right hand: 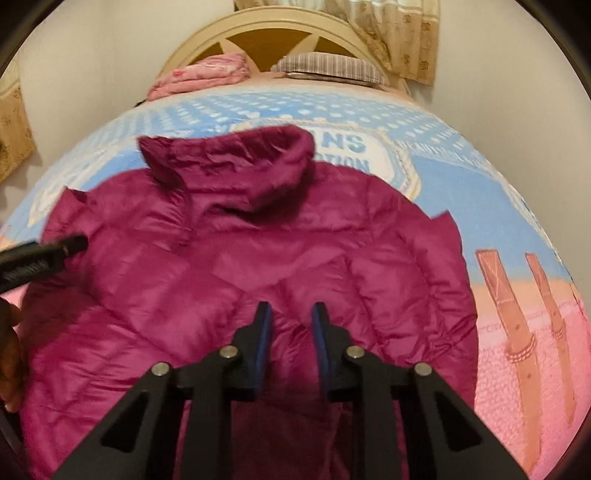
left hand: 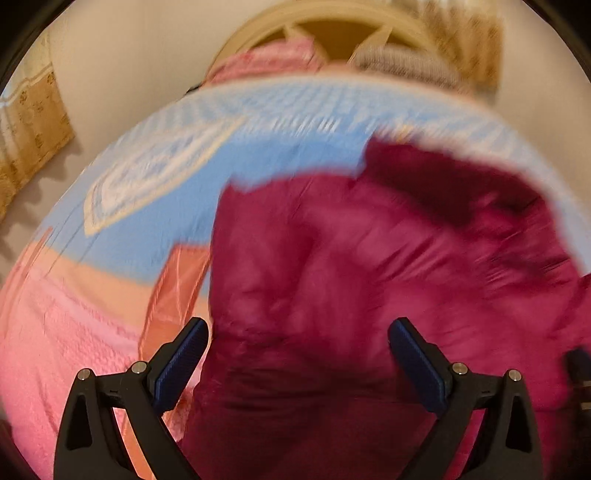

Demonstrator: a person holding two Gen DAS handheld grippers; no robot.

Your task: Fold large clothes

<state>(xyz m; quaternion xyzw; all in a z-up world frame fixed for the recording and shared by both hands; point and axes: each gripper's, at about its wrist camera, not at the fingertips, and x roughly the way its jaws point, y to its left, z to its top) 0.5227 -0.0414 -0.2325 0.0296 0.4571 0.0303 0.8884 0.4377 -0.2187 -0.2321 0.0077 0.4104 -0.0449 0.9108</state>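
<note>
Plainly the right claw [right hand: 290, 314] was nearly together, a narrow gap left between its blue pads, with nothing pinched, hovering over the lower back of the jacket [right hand: 236, 273]. The left claw [left hand: 297, 332] stood wide apart and empty above the jacket's left part; its view was blurred, so it looked to be moving. The jacket lay back up on the bed [right hand: 480, 192], hood [right hand: 236, 158] toward the headboard [right hand: 266, 33], sleeves seemingly tucked in. By my judgement the fold was at an early step, sides in, and the next move called for gripping the hem with both claws and carrying it toward the hood.
</note>
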